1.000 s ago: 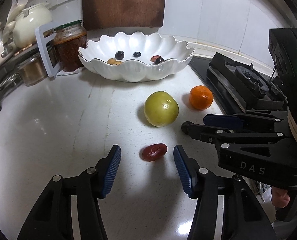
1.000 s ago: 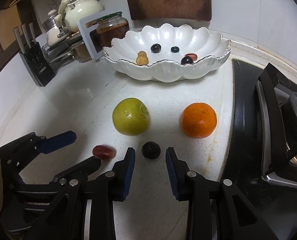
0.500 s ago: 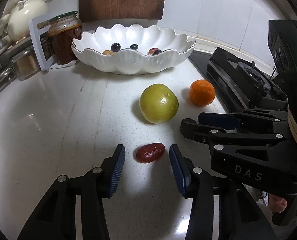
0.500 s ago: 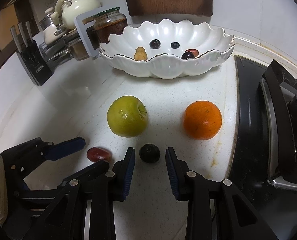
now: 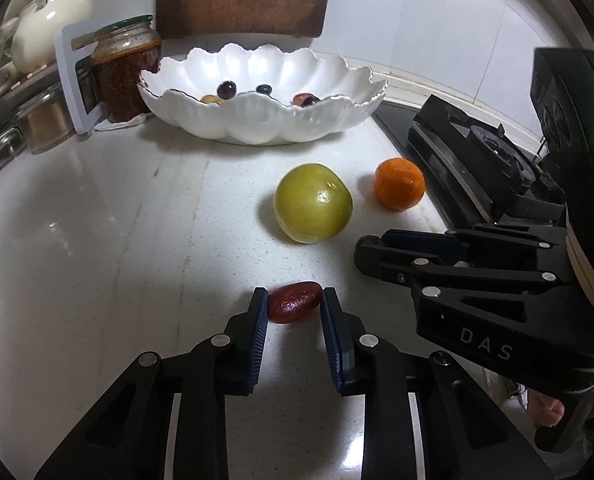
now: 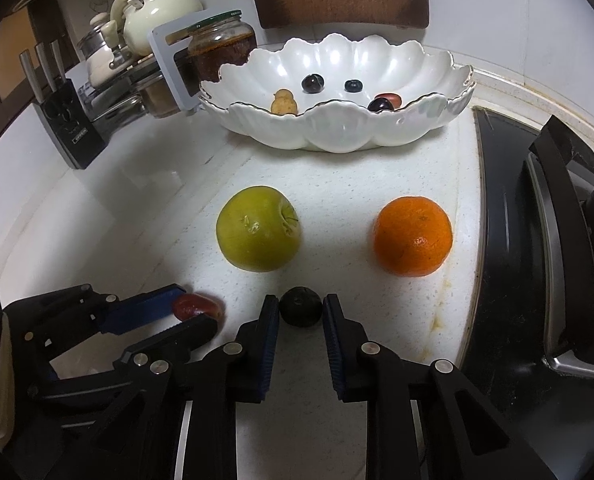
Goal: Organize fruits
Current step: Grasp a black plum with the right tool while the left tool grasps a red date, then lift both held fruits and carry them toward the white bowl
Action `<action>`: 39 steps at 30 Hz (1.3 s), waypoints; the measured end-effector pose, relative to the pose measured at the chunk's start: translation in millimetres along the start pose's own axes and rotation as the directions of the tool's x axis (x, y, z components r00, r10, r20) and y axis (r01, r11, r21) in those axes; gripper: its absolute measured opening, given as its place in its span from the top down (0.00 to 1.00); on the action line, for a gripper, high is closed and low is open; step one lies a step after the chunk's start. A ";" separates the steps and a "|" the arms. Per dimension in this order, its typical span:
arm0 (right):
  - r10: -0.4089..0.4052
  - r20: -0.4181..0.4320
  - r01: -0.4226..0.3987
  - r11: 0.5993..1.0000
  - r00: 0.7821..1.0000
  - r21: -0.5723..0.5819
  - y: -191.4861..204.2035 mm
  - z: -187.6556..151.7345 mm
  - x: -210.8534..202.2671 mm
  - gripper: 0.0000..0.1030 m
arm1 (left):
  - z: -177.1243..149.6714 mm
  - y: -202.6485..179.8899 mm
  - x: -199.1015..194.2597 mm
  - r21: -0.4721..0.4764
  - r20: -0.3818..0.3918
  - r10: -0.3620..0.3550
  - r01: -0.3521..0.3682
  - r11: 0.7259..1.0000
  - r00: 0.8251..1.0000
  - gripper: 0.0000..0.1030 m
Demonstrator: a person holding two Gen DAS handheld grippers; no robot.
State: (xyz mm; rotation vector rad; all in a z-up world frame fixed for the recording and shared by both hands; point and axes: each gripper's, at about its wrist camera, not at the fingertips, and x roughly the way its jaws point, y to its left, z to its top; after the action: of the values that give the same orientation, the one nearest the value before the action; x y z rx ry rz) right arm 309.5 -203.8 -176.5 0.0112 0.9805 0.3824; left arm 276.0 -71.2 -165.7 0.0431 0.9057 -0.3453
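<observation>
We've got both pickups on at once, left gripper (image 5: 292, 307) jaws closed on the red date (image 5: 294, 306) and right gripper (image 6: 300, 311) jaws pinching the dark fruit (image 6: 300, 310), both low on the near worktop (image 5: 117, 240), so next we lift and carry far to the white bowl (image 6: 337, 136).

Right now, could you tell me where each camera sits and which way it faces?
Left wrist: on the left gripper, looking forward over the counter to the white bowl; its own jaws flank a red date, right gripper alongside.
Right wrist: on the right gripper, facing likewise; its own jaws flank a dark fruit, left gripper alongside.
Shared: bowl, green apple, orange, date.
</observation>
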 end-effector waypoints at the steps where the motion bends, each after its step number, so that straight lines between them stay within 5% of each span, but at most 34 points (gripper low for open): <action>1: -0.002 0.002 0.002 1.000 1.000 -0.003 0.8 -0.2 -0.5 0.77 | 0.4 0.5 -1.3 -0.001 0.003 0.001 -0.001 1.000 1.000 0.74; 23: -0.031 0.099 0.032 0.999 0.995 -0.005 14.2 -0.2 -47.1 0.77 | 18.8 14.2 -47.3 -0.069 0.108 0.044 -0.037 0.997 0.993 0.74; 39: -0.062 0.253 0.053 0.998 0.965 0.042 15.5 24.4 -91.0 0.77 | 49.3 8.1 -82.9 -0.057 0.234 0.069 -0.057 0.997 0.970 0.74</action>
State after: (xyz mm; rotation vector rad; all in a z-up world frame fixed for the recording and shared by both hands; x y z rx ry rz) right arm 279.4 -214.6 -86.5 0.0616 0.7312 0.3018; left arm 269.2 -49.6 -71.6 -0.0150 0.6755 -0.2618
